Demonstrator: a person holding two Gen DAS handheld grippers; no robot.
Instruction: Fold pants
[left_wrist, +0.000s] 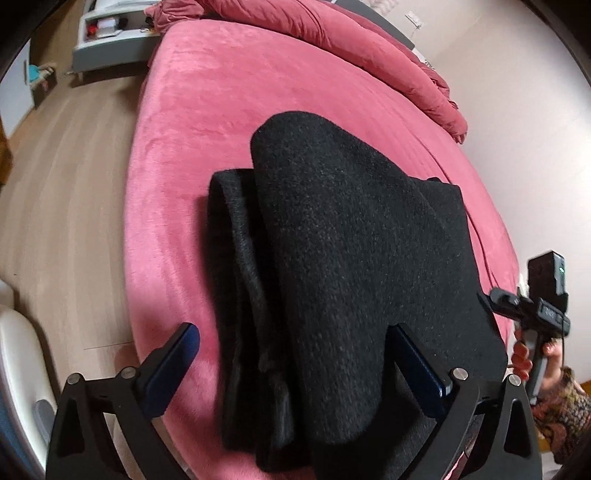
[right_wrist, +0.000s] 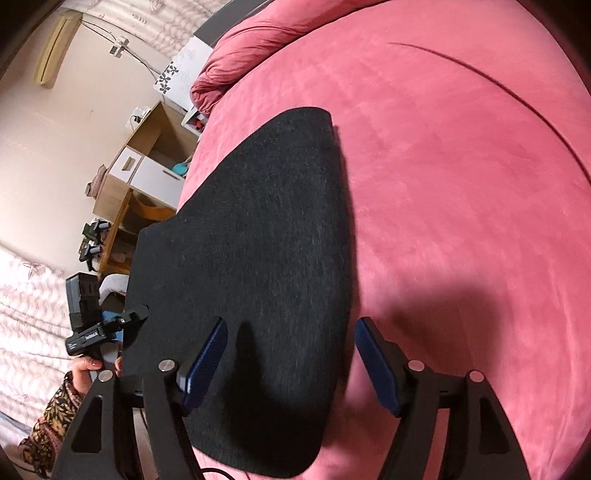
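One pair of black fuzzy knit pants (left_wrist: 332, 266) lies folded in layers on the pink plush bed cover (left_wrist: 207, 110), near the bed's foot edge and toward its left side. In the left wrist view a lower layer sticks out to the left beneath a wide upper flap.

Two grippers are in play. The left gripper (left_wrist: 295, 365) has its blue-padded fingers spread wide, the cloth running between them; its right finger (left_wrist: 421, 369) sits against the upper flap's edge, and whether it pinches anything cannot be told. The right gripper (right_wrist: 291, 358) is also spread wide, its left finger (right_wrist: 207, 358) lying over the dark fabric and its right finger over bare pink cover; it grasps nothing that shows.

One bunched pink duvet (left_wrist: 369, 48) is heaped along the head of the bed. One thin dark cable (right_wrist: 509, 96) curves across the cover. Beside the bed stand a wooden shelf unit (right_wrist: 147, 166), whose cubbies hold small items too unclear to name, and a white bedside stand (left_wrist: 110, 40) on pale wood flooring (left_wrist: 66, 184).
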